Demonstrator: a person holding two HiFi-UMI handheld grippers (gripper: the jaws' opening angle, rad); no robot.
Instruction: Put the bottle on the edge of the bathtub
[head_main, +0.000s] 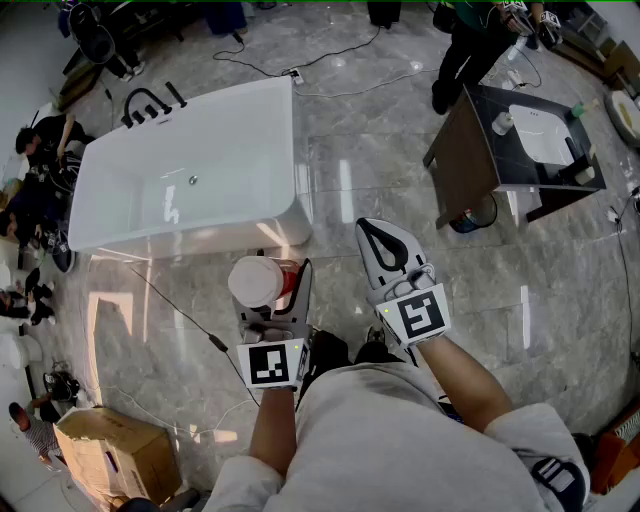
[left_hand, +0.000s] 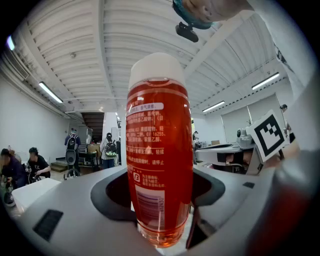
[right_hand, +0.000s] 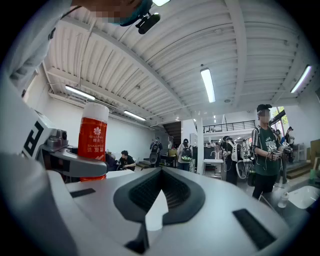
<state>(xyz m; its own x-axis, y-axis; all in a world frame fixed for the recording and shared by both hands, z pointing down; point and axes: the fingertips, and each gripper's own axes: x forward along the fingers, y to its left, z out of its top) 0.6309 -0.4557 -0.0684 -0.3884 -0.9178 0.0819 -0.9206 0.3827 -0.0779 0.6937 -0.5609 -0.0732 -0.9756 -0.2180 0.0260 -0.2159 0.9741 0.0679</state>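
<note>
The marble floor (head_main: 380, 150) fills most of the head view, and on it, ahead and to your left, stands the white bathtub (head_main: 190, 228), with its dark faucet (head_main: 150, 103) at the far end. A dark vanity cabinet (head_main: 465, 160) sits well apart to the right, and a cardboard box (head_main: 110, 450) lies down by your left side. None of this is in your way.

Your left gripper (head_main: 272, 288) is clamped on the bottle (left_hand: 159, 150). The jaws are spread wide around its lower body and it stands upright, white cap up. In the head view the bottle shows just short of the tub's near right corner, held in the air and not resting on anything. Your right gripper (head_main: 380, 235) is beside it, jaws closed together with nothing between them.

You look to be in the carry step: the bottle is picked up, and the placing is not yet done.

Next, bring the left gripper forward and over the near rim of the tub, keeping it level so the bottle stays upright. Lower it until the base sits flat on the rim, then let the jaws go. The rim looks narrow, so centre the base on it. Set off-centre, the bottle could tip into the tub or off onto the floor.
</note>
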